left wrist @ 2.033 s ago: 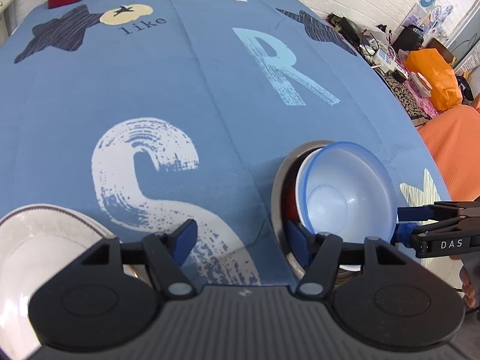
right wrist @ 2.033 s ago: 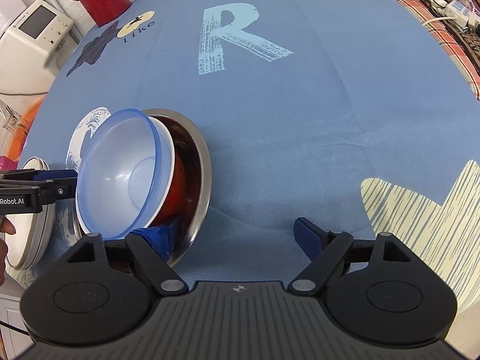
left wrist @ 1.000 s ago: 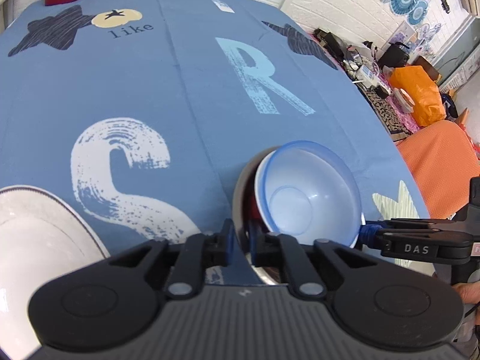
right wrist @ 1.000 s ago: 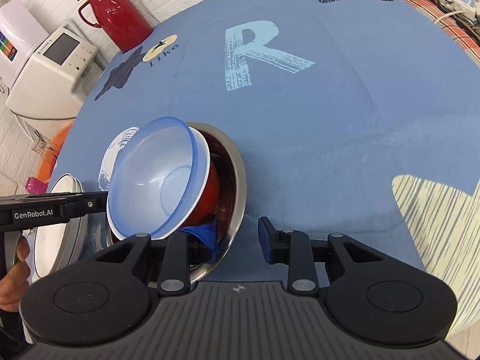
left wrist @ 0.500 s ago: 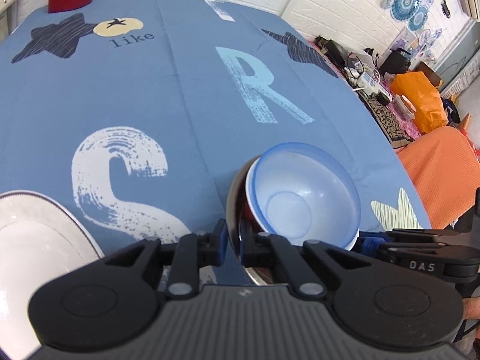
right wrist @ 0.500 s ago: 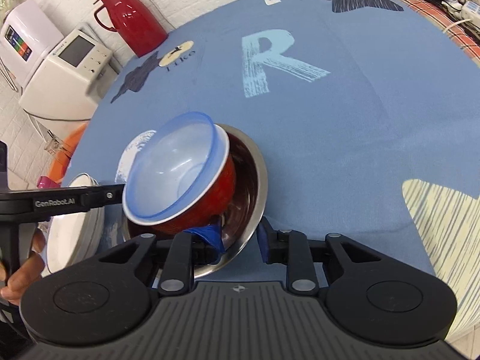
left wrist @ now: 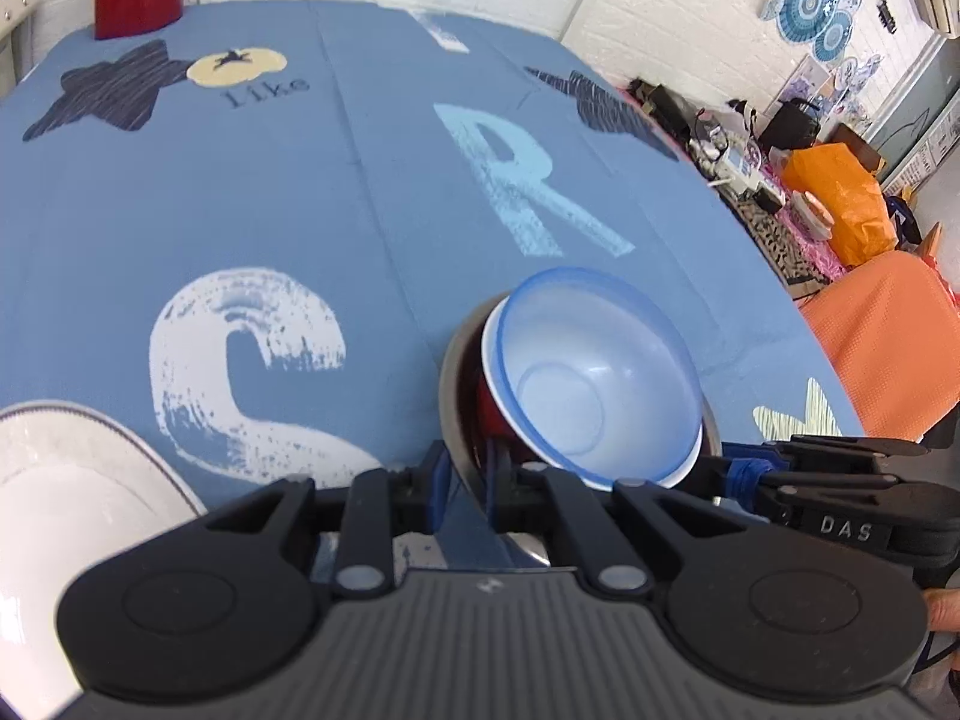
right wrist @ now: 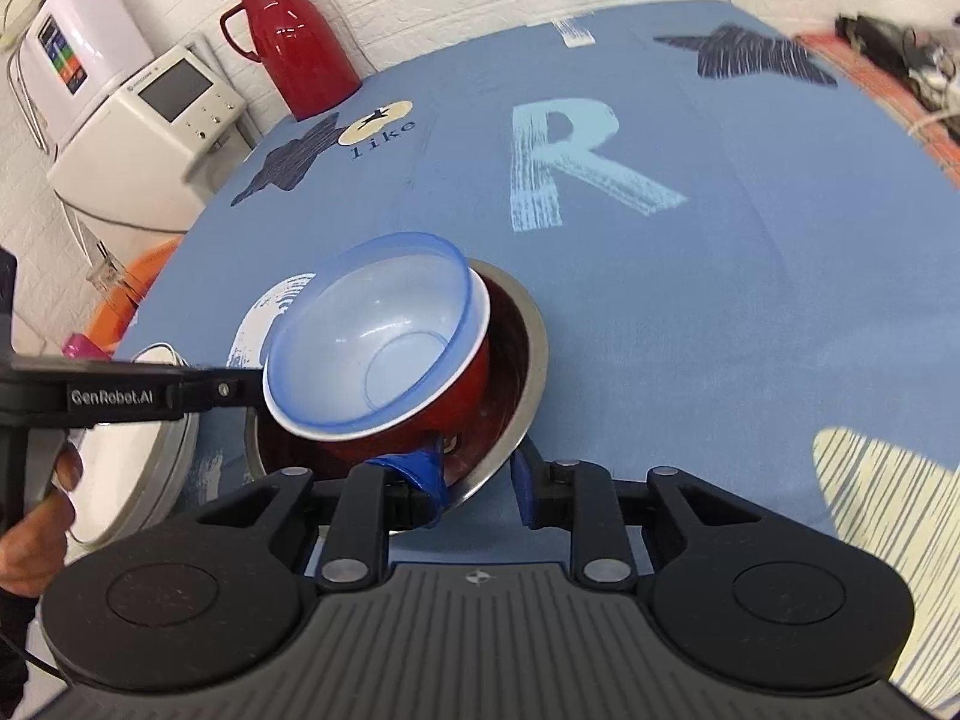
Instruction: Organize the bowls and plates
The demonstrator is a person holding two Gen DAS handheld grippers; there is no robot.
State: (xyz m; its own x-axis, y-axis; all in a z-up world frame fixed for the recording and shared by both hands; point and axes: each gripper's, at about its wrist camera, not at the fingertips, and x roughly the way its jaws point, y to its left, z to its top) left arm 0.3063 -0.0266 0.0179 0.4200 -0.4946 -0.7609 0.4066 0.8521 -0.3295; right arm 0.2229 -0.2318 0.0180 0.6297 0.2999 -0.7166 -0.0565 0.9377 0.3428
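Both claws pinch the rim of the steel bowl: left claw on one side, right claw opposite. Inside sit a red bowl and blue bowl, tilted, above the tabletop.

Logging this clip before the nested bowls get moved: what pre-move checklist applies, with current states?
1. Left gripper clamped on the steel bowl rim: ok.
2. Right gripper clamped on the same rim: ok.
3. Red bowl and blue bowl sitting level inside: not ok, both lean.
4. White plates apart from the steel bowl: ok.
5. Steel bowl clear of the tablecloth: cannot tell.
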